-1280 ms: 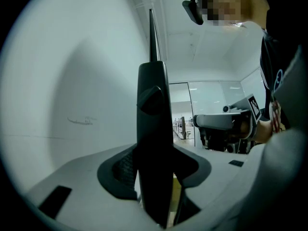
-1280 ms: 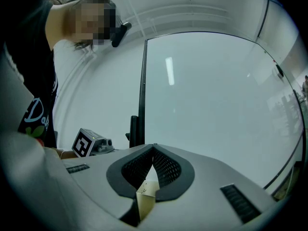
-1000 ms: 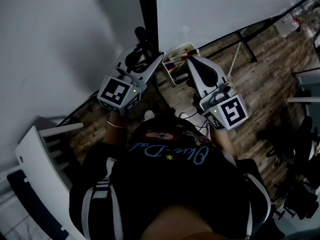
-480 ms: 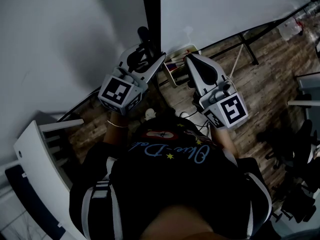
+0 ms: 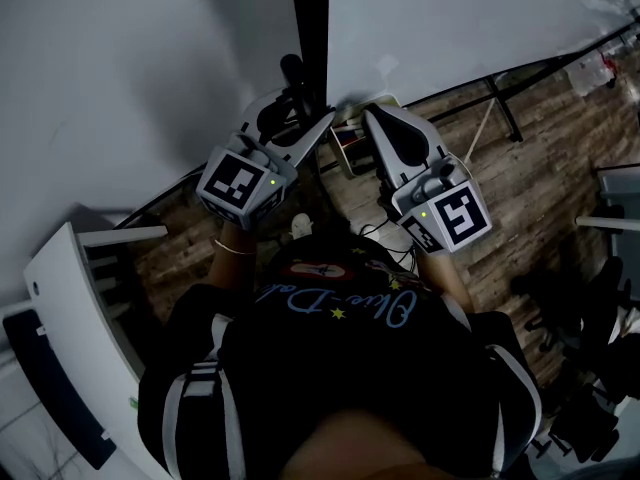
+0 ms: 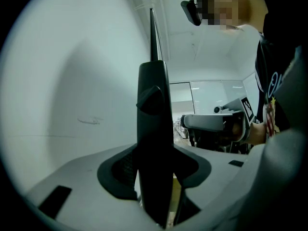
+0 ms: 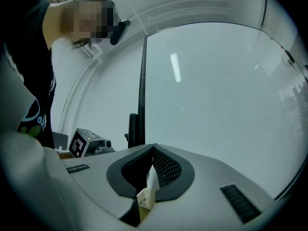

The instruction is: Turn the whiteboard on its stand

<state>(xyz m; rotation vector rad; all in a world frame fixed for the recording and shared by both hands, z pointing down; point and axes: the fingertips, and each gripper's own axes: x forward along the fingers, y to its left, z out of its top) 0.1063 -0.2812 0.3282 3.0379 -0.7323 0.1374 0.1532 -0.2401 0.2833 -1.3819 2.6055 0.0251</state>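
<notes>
The whiteboard [image 5: 450, 18] fills the top right of the head view, with a black frame along its lower edge. The black upright post [image 5: 308, 28] of its stand runs down its left side, with a black knob [image 5: 291, 68] beside it. My left gripper [image 5: 318, 118] is shut on that post; in the left gripper view the post [image 6: 153, 109] stands between the two jaws. My right gripper [image 5: 368, 115] sits just right of the post, under the board's lower corner. Its tips [image 7: 153, 148] meet with nothing between them, and the board [image 7: 216, 95] rises beyond them.
A small tray with markers [image 5: 350, 140] lies low between the grippers. The stand's legs [image 5: 495, 98] spread over the wood floor at right. A white and dark piece of furniture [image 5: 70, 308] stands at left, dark office chairs [image 5: 600, 268] at right. A pale surface [image 5: 120, 68] lies left of the post.
Both grippers keep their hold and pose. The right gripper has edged a little left toward the post, and the board's edge sits slightly further right in the head view.
</notes>
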